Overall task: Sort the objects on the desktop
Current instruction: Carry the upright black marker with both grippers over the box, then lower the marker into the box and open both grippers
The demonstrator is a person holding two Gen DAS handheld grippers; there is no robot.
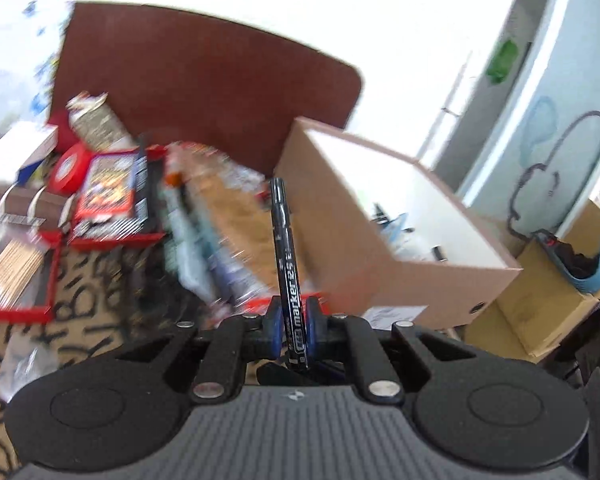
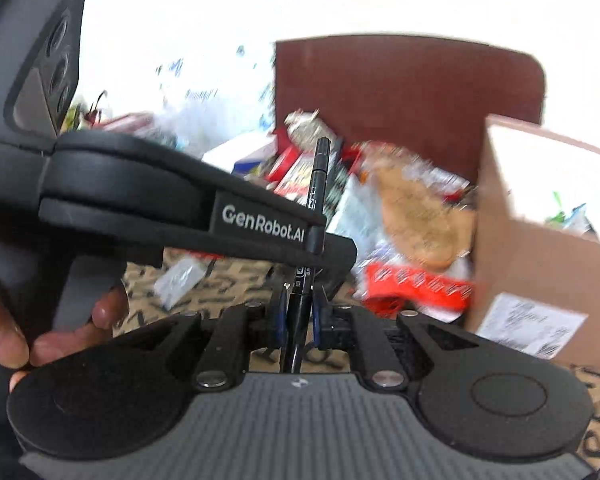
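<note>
My left gripper (image 1: pixel 293 320) is shut on a black marker (image 1: pixel 284 248) that points up and away. In the right wrist view the same marker (image 2: pixel 318 176) sticks up through the left gripper's body (image 2: pixel 260 224), which crosses in front. My right gripper (image 2: pixel 299 316) is shut on the marker's lower end (image 2: pixel 299 312). Both grippers hold the one pen above the patterned tabletop (image 1: pixel 80 312). A cardboard box (image 1: pixel 380 232) with a white inside stands just right of the pen and shows in the right wrist view (image 2: pixel 540 256).
Snack packets (image 1: pixel 112 192) in red trays (image 1: pixel 116 240), a roll of red tape (image 1: pixel 70 168) and a clear bag of biscuits (image 2: pixel 416 216) lie in a pile ahead. A brown chair back (image 1: pixel 204 92) stands behind. A red packet (image 2: pixel 416 284) lies near the box.
</note>
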